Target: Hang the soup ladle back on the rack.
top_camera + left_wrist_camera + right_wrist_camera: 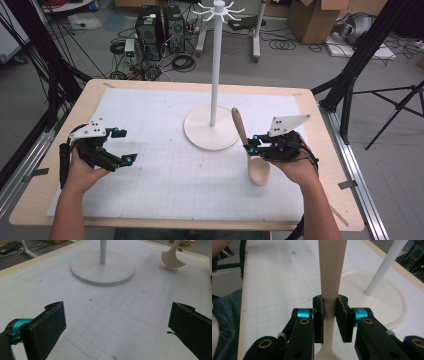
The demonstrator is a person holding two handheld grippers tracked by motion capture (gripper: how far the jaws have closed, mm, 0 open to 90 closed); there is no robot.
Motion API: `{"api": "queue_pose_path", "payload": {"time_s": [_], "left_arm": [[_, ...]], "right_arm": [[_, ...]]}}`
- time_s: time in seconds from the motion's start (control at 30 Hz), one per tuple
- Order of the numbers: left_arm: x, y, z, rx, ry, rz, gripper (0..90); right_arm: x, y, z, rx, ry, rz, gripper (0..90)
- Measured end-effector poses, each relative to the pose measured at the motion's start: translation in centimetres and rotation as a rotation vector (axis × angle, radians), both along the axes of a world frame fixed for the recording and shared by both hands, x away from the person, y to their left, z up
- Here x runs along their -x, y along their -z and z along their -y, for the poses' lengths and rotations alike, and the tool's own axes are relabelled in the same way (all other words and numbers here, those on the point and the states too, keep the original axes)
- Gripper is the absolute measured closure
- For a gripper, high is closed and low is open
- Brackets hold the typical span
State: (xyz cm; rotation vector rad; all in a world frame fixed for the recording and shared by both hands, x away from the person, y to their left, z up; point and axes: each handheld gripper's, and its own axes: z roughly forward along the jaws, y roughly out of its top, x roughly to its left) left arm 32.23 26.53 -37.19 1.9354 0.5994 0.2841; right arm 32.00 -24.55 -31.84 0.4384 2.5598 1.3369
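The right tool point(329, 315) pinches the wooden spatula's point(248, 150) narrow handle, which may pivot or slip; the left tool point(116, 325) gapes wide.

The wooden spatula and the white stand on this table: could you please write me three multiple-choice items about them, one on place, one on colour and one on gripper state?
1. Where does the white stand sit?
A. on the gridded mat, past the middle of the table
B. on the floor
C. at the table's near edge

2. What colour is the spatula?
A. black
B. pale wood
C. blue

3. How do the two grippers stand?
A. both open
B. both shut on the spatula
C. the right gripper shut on the spatula's handle, the left gripper open with nothing between its jaws

Answers:
1 A: the high view shows its round base on the mat, beyond both hands.
2 B: its handle and blade are light tan.
3 C: the right gripper view shows the pads pressed on the handle; the left gripper view shows jaws wide apart over bare mat.
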Motion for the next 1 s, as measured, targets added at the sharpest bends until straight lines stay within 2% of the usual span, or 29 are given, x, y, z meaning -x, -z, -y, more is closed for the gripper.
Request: {"api": "queue_pose_path", "payload": {"time_s": [0.07,0.2,0.57,1.0], "left_arm": [[0.0,0.0,0.0,-0.003,-0.001,0.001,1.7],[0.0,0.1,0.1,-0.003,0.000,-0.003,1.7],[0.0,0.1,0.1,-0.001,0.000,-0.003,1.7],[-0.1,0.2,0.0,-0.002,0.002,-0.006,1.7]], "right_arm": [[-0.1,-0.3,0.6,-0.029,0.014,0.008,77.4],[-0.3,-0.8,1.3,-0.053,0.033,0.013,77.4],[-1.4,-3.3,2.5,-0.065,0.077,0.034,77.4],[-4.4,-6.9,3.5,-0.083,0.095,0.016,77.4]]}}
